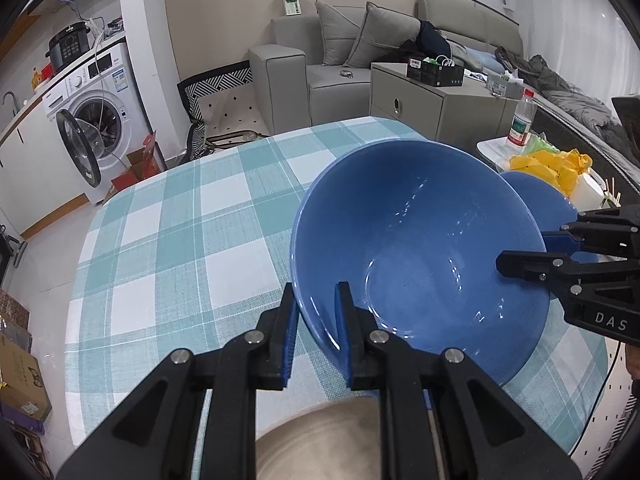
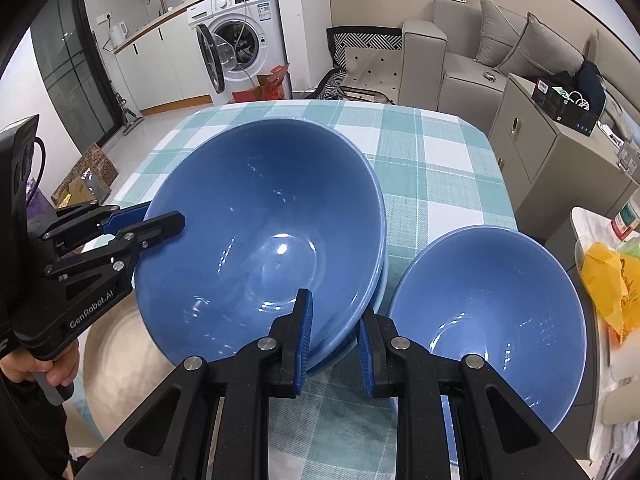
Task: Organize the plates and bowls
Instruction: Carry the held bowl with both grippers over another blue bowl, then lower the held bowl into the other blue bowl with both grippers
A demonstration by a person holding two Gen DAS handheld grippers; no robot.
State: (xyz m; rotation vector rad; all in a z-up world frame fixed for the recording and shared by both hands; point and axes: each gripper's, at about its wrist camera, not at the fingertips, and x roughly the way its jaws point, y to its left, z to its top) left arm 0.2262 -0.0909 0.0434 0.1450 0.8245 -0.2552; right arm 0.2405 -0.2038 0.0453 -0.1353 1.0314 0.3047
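While I am pinching the large blue bowl (image 2: 260, 240) by its rim from two sides, I am judging it heavy, stiff and breakable, with a glossy glaze that could slide between the pads. My left gripper (image 1: 316, 320) is clamped on the near rim, one finger inside the wall and one outside; my right gripper (image 2: 334, 332) is gripping the rim on its side the same way. In the right wrist view the bowl is sitting in or just over another blue bowl beneath it; I cannot tell whether they are touching. Thin rim holds are giving little purchase, so I am favouring opposite grips and a level carry. Just to the right of my right gripper, a smaller blue bowl (image 2: 488, 304) is standing on the checked tablecloth (image 1: 180, 220). A pale plate (image 1: 320, 440) is lying below my left gripper.
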